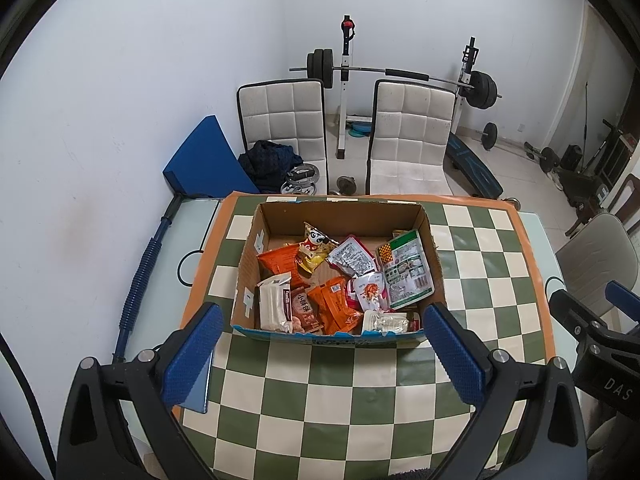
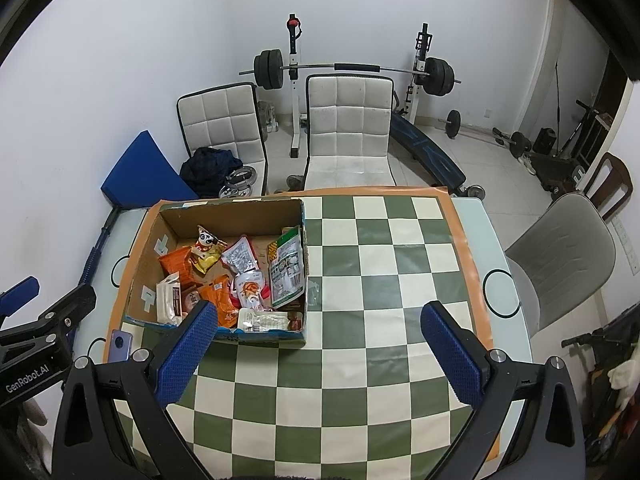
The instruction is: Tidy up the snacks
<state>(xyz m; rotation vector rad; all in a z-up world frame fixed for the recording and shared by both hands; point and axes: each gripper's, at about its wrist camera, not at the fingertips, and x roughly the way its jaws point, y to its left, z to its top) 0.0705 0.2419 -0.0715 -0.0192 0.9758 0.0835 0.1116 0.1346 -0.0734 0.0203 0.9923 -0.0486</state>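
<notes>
An open cardboard box (image 1: pixel 348 216) stands on the green and cream checkered cloth (image 1: pixel 320 392); it also shows in the right wrist view (image 2: pixel 240 210). It holds several snack packets: orange ones (image 1: pixel 280 262), a green one (image 1: pixel 406 274), a white one (image 1: pixel 274 304) and a panda bag (image 1: pixel 316 242). My left gripper (image 1: pixel 322 342) is open and empty, just in front of the box. My right gripper (image 2: pixel 316 340) is open and empty, over the cloth to the right of the box. A clear wrapper (image 2: pixel 314 290) lies beside the box.
A phone (image 2: pixel 119 345) lies at the cloth's left edge. Two white padded chairs (image 1: pixel 408 136) and a weight bench with barbell (image 1: pixel 400 74) stand behind the table. A grey chair (image 2: pixel 560 260) is at the right. A blue pad (image 1: pixel 204 160) leans on the wall.
</notes>
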